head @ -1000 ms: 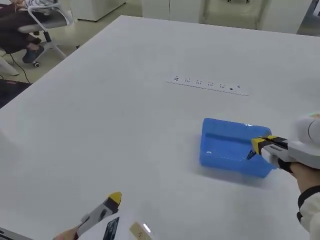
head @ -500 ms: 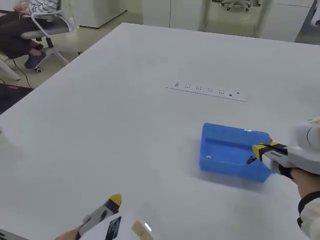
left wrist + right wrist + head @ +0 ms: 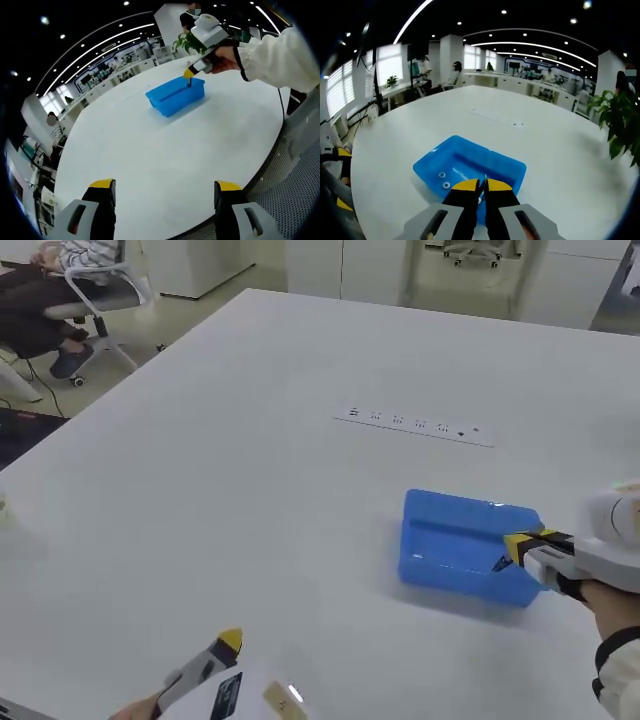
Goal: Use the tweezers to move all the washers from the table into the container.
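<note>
My right tongs (image 3: 479, 185) were pressed nearly together on the thin dark tweezers (image 3: 500, 563). Their tips were poised over the blue plastic container (image 3: 470, 145) on the smooth white tabletop (image 3: 250, 440), while my left tongs (image 3: 162, 187) hung wide apart and empty near its edge. Two small metal washers (image 3: 441, 175) lay flat on the container's floor; I judged such rings light, hard and slippery, best pinched across the rim or through the hole.

bright blue rect. plastic container (image 3: 450, 577) | plain white desk (image 3: 250, 490) | right hand-held gripper (image 3: 481, 187) grey w/ yellow tips | thin dark tweezers (image 3: 499, 562) | small silver washers (image 3: 442, 175)
</note>
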Tool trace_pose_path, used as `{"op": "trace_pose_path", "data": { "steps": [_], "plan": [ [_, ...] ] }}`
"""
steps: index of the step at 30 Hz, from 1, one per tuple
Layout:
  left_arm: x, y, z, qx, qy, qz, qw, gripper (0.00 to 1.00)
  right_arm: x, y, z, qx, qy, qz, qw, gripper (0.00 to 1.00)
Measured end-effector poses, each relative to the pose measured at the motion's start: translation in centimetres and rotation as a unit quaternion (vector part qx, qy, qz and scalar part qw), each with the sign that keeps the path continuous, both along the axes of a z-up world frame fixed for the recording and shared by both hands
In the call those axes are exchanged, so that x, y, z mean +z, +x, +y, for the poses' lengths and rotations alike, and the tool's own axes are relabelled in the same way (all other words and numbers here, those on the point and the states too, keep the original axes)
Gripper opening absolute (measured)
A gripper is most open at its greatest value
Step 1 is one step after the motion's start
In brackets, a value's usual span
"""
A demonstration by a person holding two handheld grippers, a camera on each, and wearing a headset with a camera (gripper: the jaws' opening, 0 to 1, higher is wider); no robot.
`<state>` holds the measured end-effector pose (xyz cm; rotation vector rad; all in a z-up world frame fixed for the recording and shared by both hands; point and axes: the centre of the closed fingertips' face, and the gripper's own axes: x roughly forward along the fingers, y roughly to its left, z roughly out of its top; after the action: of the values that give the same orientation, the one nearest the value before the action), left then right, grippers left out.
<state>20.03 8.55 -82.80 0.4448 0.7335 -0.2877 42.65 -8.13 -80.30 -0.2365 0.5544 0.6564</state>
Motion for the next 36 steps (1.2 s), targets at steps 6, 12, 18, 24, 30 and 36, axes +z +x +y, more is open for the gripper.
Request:
{"op": "trace_pose_path", "data": {
  "steps": [6,12,18,24,30,36],
  "plan": [
    [0.0,-0.1,-0.1,-0.003,0.001,0.001,1.0000,0.82,0.0,-0.1,-0.2,-0.002,0.000,0.001,1.0000,0.00],
    [0.0,-0.1,-0.2,-0.002,0.000,0.001,1.0000,0.82,0.0,-0.2,-0.1,0.000,0.003,0.004,1.0000,0.01],
    [0.1,-0.1,-0.2,-0.002,0.000,-0.001,1.0000,0.82,0.4,-0.2,-0.3,-0.006,0.014,0.005,0.9999,0.01],
    [0.2,-0.1,-0.2,-0.002,0.000,-0.004,1.0000,0.82,2.2,-0.6,-0.6,-0.009,0.023,-0.017,0.9995,0.01],
    [0.8,0.2,-0.1,0.004,-0.009,-0.016,0.9998,0.82,5.2,-1.8,-0.6,-0.006,0.056,-0.032,0.9979,0.01],
    [1.8,0.4,0.1,0.020,-0.051,-0.009,0.9984,0.74,7.7,-4.3,-0.1,0.011,0.087,-0.038,0.9954,0.01]
  ]
}}
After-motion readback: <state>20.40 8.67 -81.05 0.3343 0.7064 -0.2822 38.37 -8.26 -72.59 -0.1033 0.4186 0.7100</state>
